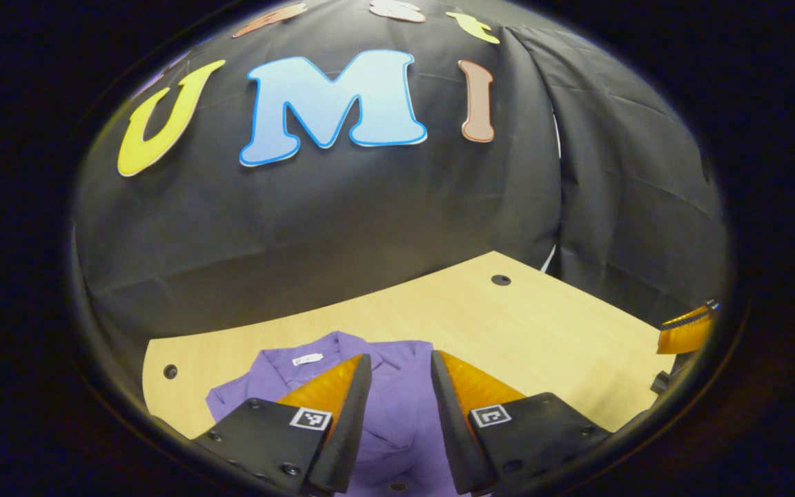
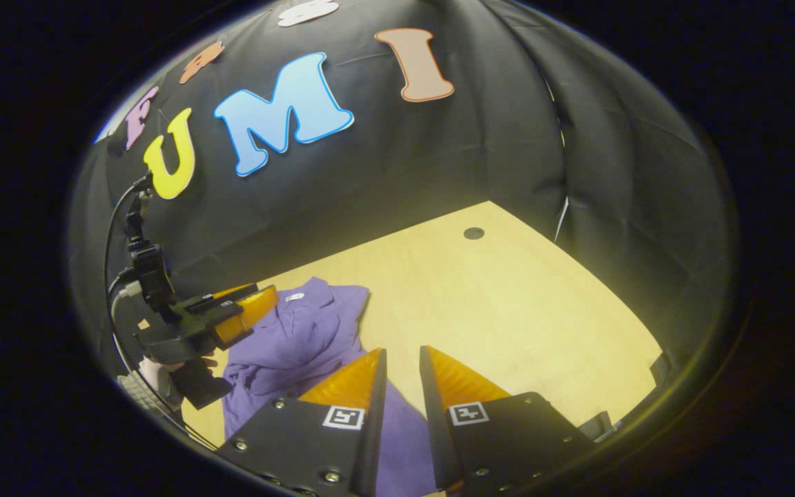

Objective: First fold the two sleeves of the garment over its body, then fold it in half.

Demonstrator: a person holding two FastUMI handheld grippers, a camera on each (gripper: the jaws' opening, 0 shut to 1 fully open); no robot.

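Purple shirt [image 1: 397, 407] shows between our left gripper's [image 1: 401, 362] parted fingers, which hover above it and hold nothing. Our right gripper's [image 2: 403, 355] fingers stand a narrow gap apart, also empty, over the shirt's edge. The shirt lies rumpled on the wooden table [image 1: 549, 338], collar toward the black cloth wall [image 1: 301, 221], a small white tag [image 1: 307, 359] at its neck. In the right gripper view we see the left gripper off to the left, above the shirt's collar.
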